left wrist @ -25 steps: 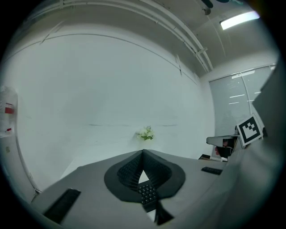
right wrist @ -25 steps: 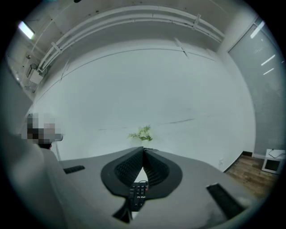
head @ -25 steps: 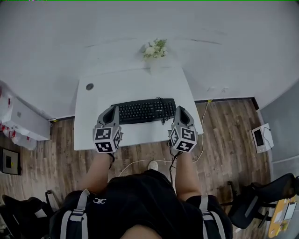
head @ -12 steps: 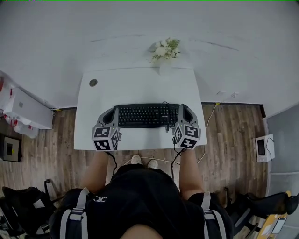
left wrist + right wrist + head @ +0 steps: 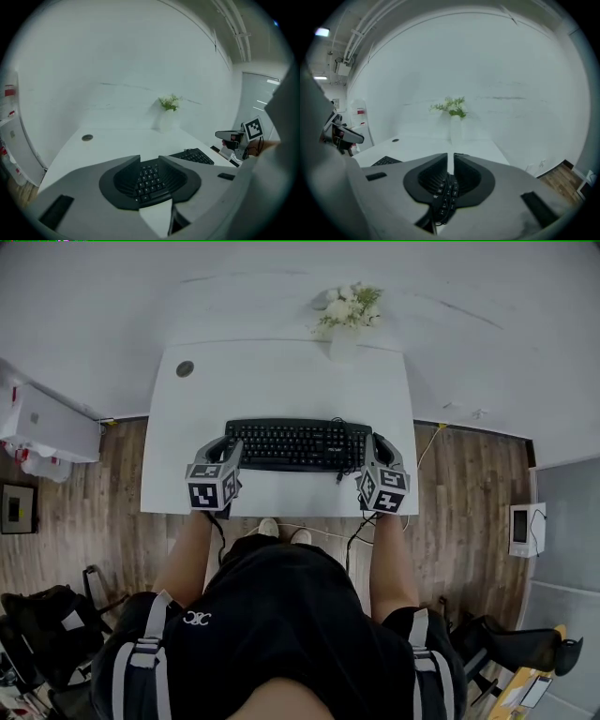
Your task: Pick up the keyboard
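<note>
A black keyboard lies across the front half of the white table. My left gripper is at its left end, low over the table. Its jaws are opening, and the keyboard's keys show through the gap without touching the pads. My right gripper is at the keyboard's right end. Its jaws are just starting to open and stand a narrow slit apart, with the keyboard's end low between them. In the gripper views the left gripper and right gripper both point toward the back wall.
A white vase of flowers stands at the table's back edge, right of centre. A round cable hole is at the back left. A cable hangs off the front edge. A white cabinet stands left of the table.
Both grippers have come down and forward from the table's front edge to the keyboard's two ends. The person has moved closer to the table.
</note>
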{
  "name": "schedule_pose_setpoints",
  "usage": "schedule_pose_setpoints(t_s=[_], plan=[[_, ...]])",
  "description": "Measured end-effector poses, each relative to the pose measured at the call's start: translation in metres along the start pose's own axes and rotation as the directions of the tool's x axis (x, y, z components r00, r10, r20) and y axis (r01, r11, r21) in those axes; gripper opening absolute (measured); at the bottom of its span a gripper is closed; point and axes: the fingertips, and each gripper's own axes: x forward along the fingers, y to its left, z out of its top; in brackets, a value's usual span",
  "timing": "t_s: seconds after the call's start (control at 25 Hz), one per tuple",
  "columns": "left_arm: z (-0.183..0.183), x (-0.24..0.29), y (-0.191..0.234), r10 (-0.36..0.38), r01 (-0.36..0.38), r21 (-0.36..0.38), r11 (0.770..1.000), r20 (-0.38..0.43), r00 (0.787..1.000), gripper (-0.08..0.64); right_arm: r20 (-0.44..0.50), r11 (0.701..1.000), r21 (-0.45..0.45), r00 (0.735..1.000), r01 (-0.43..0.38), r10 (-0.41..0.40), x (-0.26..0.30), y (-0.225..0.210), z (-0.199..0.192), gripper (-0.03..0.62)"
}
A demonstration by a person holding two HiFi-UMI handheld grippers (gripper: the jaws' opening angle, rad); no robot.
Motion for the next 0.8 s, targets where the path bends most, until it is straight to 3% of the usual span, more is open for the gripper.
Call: schedule_pose_setpoints(t_s=[0.08,0.36,0.6,0.8], plan=[[-0.013,0.01,0.001,-0.007,0.007,-0.006,1.0,-0.044,0.999,0.164,-0.059,0.999,0.02,0.997,-0.039,0.04,0.011,-0.007,-0.018,0.1],[-0.058,0.042,0.018,-0.026,0.004,-0.119,0.993,-0.181,0.983,0.267,-0.247,0.985,0.139,0.96,-0.1,0.132,0.039,-0.039,-0.082,0.227],[-0.083,0.063,0.048,0.035,-0.069,-0.122,0.99,-0.261,0.965,0.295,-0.363,0.978,0.186,0.919,-0.09,0.153,0.054,-0.054,-0.122,0.276],[-0.1,0.088,0.066,0.036,-0.088,-0.146,0.985,-0.327,0.944,0.295,-0.419,0.976,0.192,0.891,-0.101,0.175,0.065,-0.054,-0.137,0.287]])
